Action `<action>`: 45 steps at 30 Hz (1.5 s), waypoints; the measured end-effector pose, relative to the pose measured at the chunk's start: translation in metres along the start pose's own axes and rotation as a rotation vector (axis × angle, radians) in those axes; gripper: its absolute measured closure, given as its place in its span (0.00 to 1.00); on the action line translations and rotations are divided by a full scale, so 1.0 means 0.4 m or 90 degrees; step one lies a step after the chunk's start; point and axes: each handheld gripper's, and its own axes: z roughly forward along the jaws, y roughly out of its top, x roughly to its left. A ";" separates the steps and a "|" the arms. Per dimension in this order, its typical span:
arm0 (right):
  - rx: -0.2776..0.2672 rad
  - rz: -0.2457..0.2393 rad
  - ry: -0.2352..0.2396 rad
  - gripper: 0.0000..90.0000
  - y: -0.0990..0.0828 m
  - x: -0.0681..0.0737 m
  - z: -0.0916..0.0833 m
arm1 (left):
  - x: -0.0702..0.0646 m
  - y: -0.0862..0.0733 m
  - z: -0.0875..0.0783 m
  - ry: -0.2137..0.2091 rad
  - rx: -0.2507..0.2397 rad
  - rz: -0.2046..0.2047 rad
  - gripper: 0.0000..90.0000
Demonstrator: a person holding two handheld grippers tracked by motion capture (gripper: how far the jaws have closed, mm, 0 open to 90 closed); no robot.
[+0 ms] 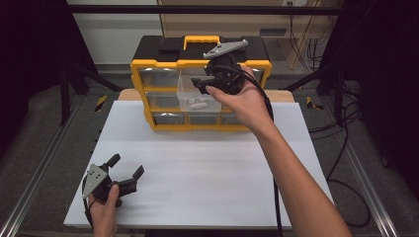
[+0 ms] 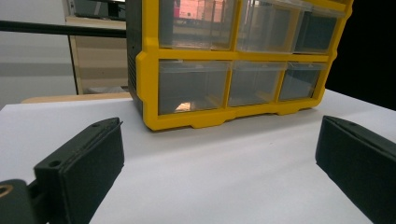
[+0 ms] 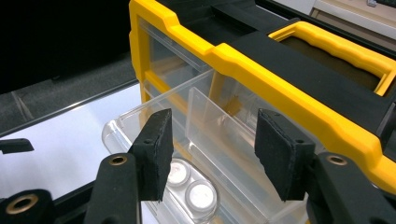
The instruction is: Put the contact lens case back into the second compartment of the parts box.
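Your right gripper hangs at the top row of the yellow organizer, which stands at the far edge of the white table. The clear drawer in the middle of that top row is pulled out toward you. Seen along the right gripper, the two pads stand a modest gap apart over the open drawer; nothing is pinched between them, and they press on nothing. Whether either pad touches the drawer's wall you cannot tell from these angles. Inside the drawer, near its front, lies a small blister pack with two white round pieces; from above it shows as a pale patch on the drawer floor.

Your left gripper rests low at the near left corner of the table, well apart from the organizer, held in your left hand. Its fingers are spread wide with only bare table between them, pointing toward the organizer's lower drawers.
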 end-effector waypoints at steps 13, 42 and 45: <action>-0.034 0.002 -0.016 0.45 0.005 0.003 -0.001 | 0.003 0.000 -0.001 0.001 -0.003 -0.003 0.01; -0.128 0.008 -0.044 0.05 -0.047 -0.012 -0.049 | 0.027 -0.002 -0.017 0.017 -0.012 -0.023 0.01; -0.140 0.015 -0.050 0.06 -0.051 -0.022 -0.056 | 0.029 -0.003 -0.015 0.019 -0.011 -0.025 0.01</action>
